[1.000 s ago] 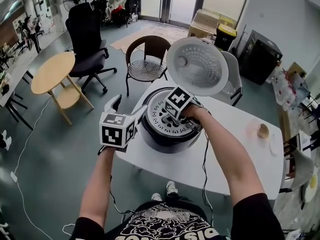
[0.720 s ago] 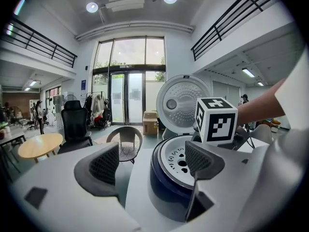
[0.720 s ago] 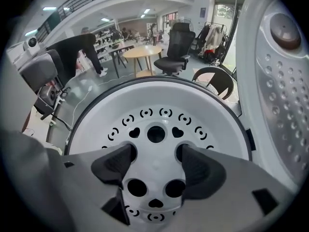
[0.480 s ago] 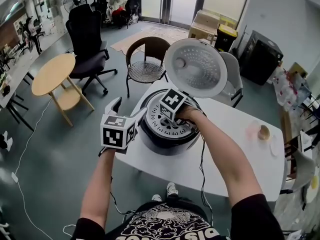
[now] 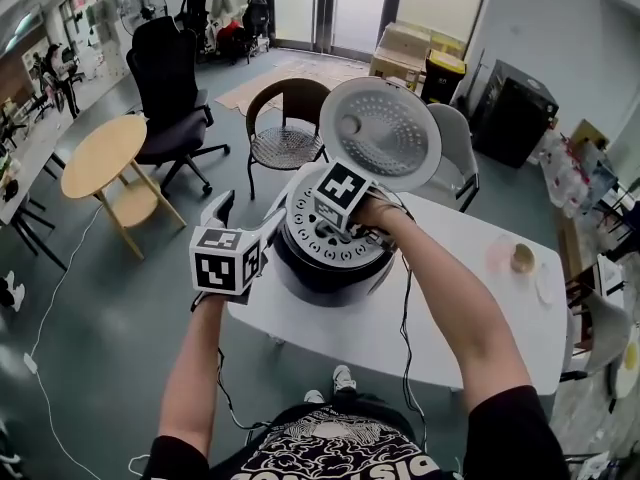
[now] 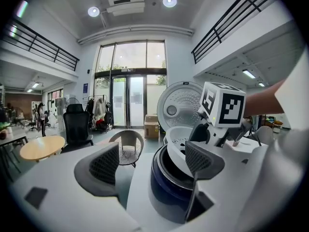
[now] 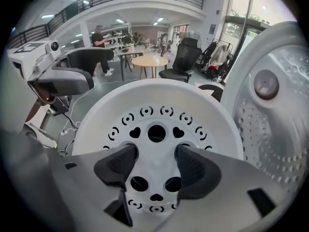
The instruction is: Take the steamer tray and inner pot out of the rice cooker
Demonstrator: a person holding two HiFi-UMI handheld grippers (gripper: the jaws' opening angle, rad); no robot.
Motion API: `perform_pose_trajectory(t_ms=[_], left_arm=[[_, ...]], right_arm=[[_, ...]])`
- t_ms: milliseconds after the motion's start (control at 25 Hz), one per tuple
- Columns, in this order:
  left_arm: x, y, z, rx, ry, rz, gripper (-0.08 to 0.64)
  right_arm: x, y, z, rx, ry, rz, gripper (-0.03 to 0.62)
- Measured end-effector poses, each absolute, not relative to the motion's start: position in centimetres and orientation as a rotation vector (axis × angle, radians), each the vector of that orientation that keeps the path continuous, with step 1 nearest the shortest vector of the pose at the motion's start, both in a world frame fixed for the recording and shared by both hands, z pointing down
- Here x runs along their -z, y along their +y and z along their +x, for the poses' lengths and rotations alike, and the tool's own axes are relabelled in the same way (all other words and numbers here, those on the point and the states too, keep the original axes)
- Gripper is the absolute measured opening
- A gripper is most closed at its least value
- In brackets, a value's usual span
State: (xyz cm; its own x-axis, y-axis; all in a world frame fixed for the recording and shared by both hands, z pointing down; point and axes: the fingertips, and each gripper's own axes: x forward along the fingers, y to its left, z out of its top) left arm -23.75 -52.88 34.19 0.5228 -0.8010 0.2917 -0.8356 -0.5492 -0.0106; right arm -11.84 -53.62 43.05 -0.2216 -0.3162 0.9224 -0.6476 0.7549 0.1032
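Note:
The dark rice cooker (image 5: 325, 268) stands on the white table (image 5: 480, 318) with its lid (image 5: 385, 133) swung up. My right gripper (image 5: 350, 230) points down into it. Its jaws are closing and sit in two holes of the white perforated steamer tray (image 7: 157, 105), pinching the tray's centre between the pads (image 7: 118, 163). The tray (image 5: 305, 223) is raised and tilted above the cooker's rim (image 6: 166, 187). The tray hides the inner pot. My left gripper (image 5: 252, 213) hovers open and empty by the cooker's left side.
A small cup (image 5: 521, 258) and a pale saucer sit at the table's right end. A wicker chair (image 5: 290, 128) stands behind the table, and a white chair behind the lid. A round wooden table (image 5: 105, 153) and a black office chair (image 5: 165, 78) are at the left.
The right gripper has risen with the steamer tray, which now sits higher and tilted over the cooker. The left gripper has stayed almost where it was.

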Motion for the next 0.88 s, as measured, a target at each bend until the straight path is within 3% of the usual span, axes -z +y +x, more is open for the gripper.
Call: perform_pose_trajectory(t_ms=[440, 880], left_arm=[[-32.0, -49.8, -23.1, -0.330, -1.414, 2.664, 0.417], [-30.9, -46.1, -15.7, -0.325, -1.223, 2.794, 0.417]], right_arm=[[-36.6, -50.0, -9.2, -0.299, -1.852, 0.872, 0.285], [-33.6, -43.7, -3.8, -0.311, -1.829, 0.995, 0.285]])
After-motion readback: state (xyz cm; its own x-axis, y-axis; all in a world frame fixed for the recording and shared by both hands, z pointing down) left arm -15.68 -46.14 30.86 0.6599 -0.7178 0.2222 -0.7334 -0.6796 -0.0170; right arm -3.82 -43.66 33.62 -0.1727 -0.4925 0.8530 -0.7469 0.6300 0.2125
